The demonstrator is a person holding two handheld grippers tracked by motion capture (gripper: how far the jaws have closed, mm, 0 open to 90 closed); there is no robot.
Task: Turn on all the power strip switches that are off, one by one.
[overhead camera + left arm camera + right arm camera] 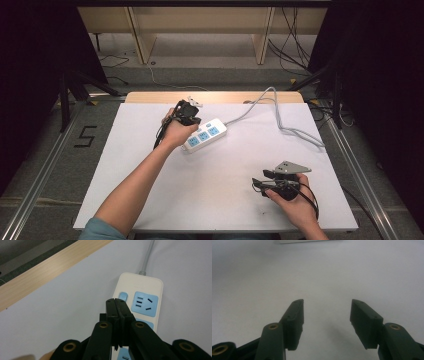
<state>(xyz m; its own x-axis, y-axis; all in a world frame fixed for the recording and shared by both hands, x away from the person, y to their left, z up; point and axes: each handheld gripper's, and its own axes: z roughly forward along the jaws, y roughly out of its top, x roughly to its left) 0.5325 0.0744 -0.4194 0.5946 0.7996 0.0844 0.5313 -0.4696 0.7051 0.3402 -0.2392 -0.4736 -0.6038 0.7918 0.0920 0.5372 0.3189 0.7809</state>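
Left claw [117,302] — jaws pressed together, empty — hangs over the power strip's [147,290] blue switch [122,296] at frame centre; the strip's long axis runs up-right toward its cord [270,107]. Right claw [327,322], spread, waits lower right — well apart.

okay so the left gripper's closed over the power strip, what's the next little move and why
Probably ease the left gripper down and forward onto the switch. Its jaws are shut, their tips sit just short of that blue switch on the power strip, and the right gripper rests open, away from it.
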